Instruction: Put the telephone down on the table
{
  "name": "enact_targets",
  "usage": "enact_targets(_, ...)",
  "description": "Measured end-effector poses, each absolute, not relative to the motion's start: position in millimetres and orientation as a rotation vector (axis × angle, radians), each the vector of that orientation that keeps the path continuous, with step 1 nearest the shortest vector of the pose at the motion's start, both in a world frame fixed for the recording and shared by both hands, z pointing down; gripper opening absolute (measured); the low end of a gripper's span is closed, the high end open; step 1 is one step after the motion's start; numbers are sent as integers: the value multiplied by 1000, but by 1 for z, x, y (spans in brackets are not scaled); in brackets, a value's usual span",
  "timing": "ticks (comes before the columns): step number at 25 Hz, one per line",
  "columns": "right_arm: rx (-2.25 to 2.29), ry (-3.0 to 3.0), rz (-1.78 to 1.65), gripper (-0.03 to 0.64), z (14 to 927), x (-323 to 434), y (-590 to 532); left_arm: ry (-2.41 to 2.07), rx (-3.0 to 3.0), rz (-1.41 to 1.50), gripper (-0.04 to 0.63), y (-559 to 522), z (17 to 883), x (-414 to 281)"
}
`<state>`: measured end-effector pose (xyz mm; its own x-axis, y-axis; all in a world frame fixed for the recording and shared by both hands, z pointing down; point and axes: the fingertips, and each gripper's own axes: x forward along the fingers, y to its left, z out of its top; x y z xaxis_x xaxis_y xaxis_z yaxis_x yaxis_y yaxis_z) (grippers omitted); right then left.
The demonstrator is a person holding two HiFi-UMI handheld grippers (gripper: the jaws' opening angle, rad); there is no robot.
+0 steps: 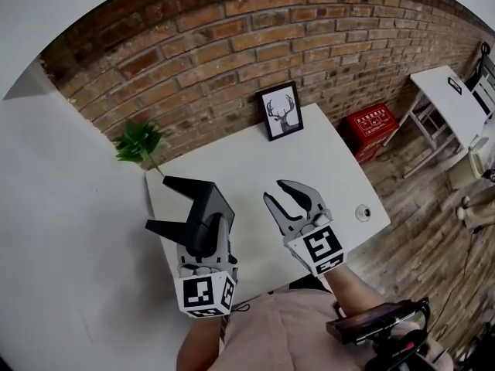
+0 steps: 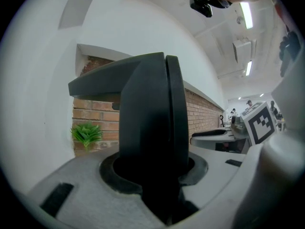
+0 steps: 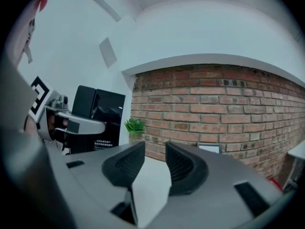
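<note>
My left gripper (image 1: 205, 239) is clamped on the telephone (image 1: 207, 205), its jaws closed partway around the lower body. The phone hangs clear of the white table (image 1: 255, 161), not yet set down. Measured from the framed deer picture (image 1: 281, 111), it sits well to the left and much nearer to me, over the table's near-left part. I grip it low, I judge, so the base can meet the table first and the jaws can slip off sideways. The phone looks like matte black plastic, all flat panels and hard edges, with a wedge-shaped top jutting leftward and a thin slab tight against its right side. My right gripper (image 1: 278, 195) is nearer me than the deer picture and almost directly in front of it. Its jaws are parted and nothing is between them, only bare tabletop beyond. I take it to be held ready to steady the phone. Its pads are dark, curved and finely ribbed, set in smooth grey shells. A small green plant (image 1: 139, 141) stands far left of the picture against the rough red brick wall (image 1: 232, 52). A small round object (image 1: 363, 212) that I cannot identify lies to the picture's right, near the table's edge.
</note>
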<state>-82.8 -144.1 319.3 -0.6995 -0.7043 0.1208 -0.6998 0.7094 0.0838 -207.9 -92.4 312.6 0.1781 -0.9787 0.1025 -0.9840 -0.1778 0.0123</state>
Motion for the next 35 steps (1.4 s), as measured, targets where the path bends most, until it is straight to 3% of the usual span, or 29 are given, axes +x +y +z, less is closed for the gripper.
enact_targets(9,797,-2878,51,183,333,-88,-150,-1690,2494,84,164,-117,301,-184)
enact_targets(15,320,-2998,196,273,328,-100,-125,-1301,2603,14,164,-119,291,-162)
enact_targets(19,88,-3037,227,299,317,-99,-107,-994,2707,15,164,-115,270,-138)
enact_targets(27,-86,-3088,296,296,296,-94,-100,-748,2772,50,164,-108,250,-101)
enact_targets(35,-223,-3091,353,240,294,-89,-93,-691,2759,1,164,-111,246,-81)
